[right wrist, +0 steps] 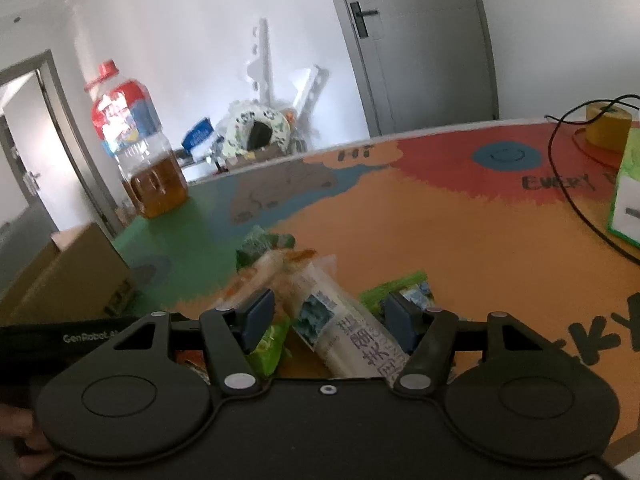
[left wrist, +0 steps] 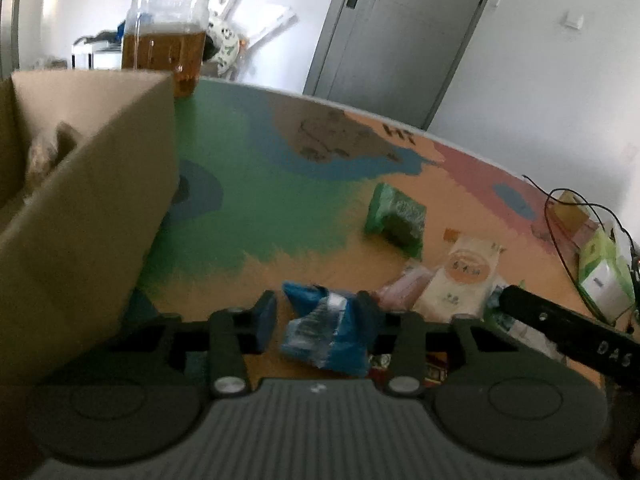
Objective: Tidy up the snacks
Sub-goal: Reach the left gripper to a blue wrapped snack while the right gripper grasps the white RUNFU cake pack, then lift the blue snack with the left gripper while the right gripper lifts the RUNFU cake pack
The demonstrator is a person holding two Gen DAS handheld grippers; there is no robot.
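Snack packets lie on a painted table [left wrist: 280,216]. My left gripper [left wrist: 316,316] is open around a blue packet [left wrist: 328,332]; the right finger touches it, the left finger stands apart. A cardboard box [left wrist: 80,216] stands close on the left, with something pale inside. A green packet [left wrist: 396,216] and a cream packet [left wrist: 464,276] lie further right. My right gripper [right wrist: 326,320] is open over a white packet with printed characters [right wrist: 348,328]. Green packets [right wrist: 268,344] lie beside it. The box also shows in the right wrist view [right wrist: 68,276].
A large plastic jug of amber liquid [right wrist: 148,164] stands at the table's far left edge. Black cables [right wrist: 572,200], a yellow tape roll [right wrist: 608,126] and a green-white carton [right wrist: 628,200] sit at the right. The other gripper's handle [left wrist: 568,332] crosses the lower right.
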